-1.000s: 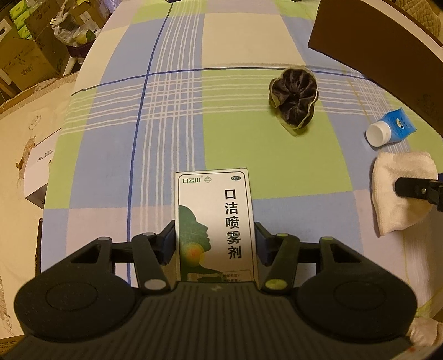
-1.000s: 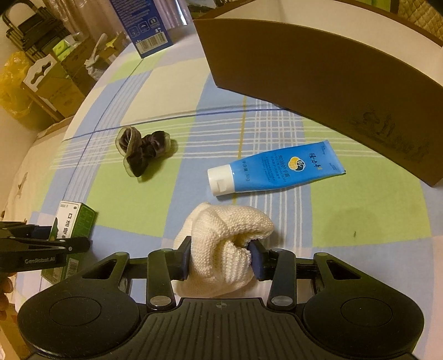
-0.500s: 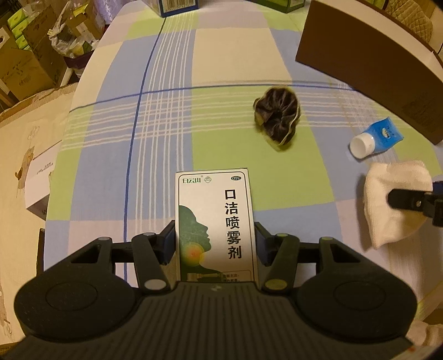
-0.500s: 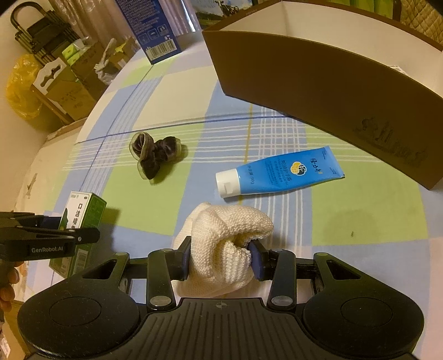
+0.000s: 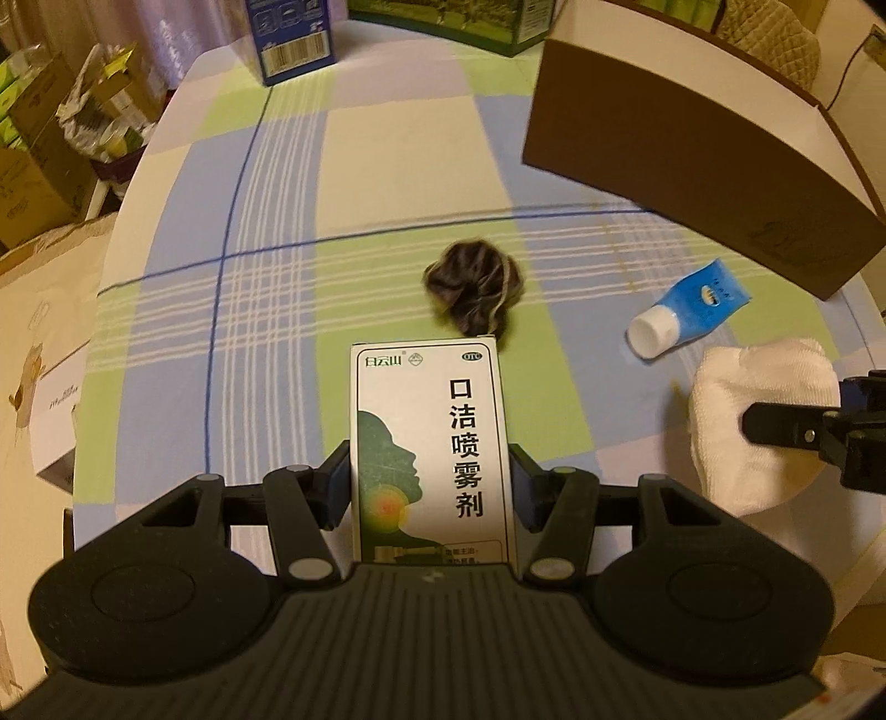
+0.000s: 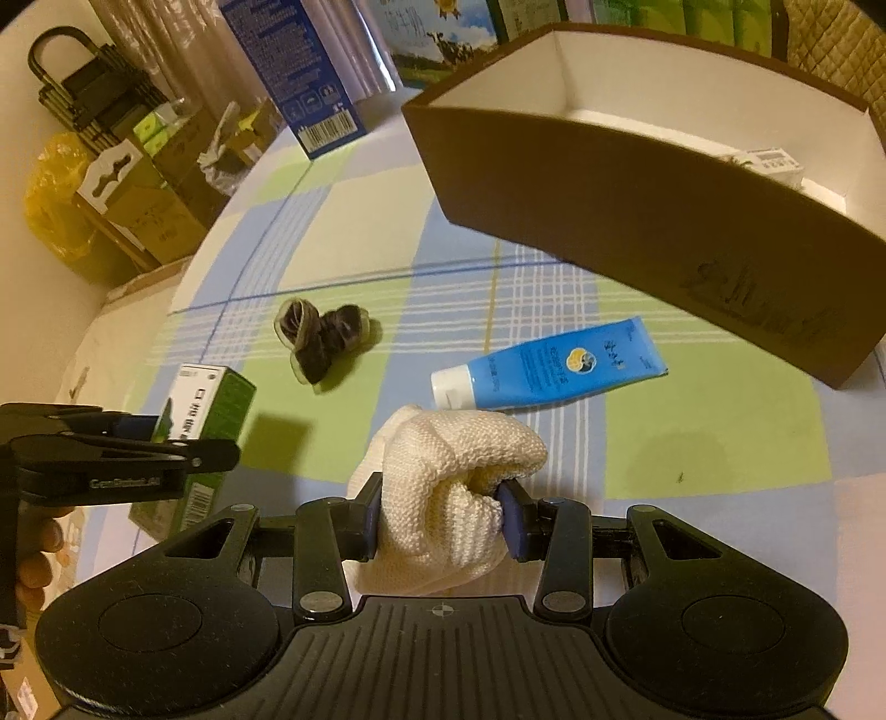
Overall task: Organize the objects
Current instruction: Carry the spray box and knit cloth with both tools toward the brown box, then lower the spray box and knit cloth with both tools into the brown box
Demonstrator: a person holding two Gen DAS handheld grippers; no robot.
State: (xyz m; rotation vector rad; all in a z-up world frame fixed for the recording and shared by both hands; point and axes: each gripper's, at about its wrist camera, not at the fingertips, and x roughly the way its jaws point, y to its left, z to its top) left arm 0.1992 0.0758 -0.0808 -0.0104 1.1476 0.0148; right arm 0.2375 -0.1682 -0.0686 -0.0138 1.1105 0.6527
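My left gripper is shut on a white and green spray box held above the checked tablecloth. In the right wrist view that box shows at the left in the left gripper. My right gripper is shut on a cream knitted cloth, also seen at the right of the left wrist view as the cloth. A dark scrunchie and a blue tube lie on the table. A brown box with a white inside stands beyond them.
A tall blue carton stands at the table's far edge, with green cartons beside it. Cardboard boxes and bags crowd the floor to the left. A small white item lies inside the brown box. A hand holds the left gripper.
Both grippers have risen and moved forward with their loads. The brown box and far cartons now show more fully, and the scrunchie and tube sit lower in view.
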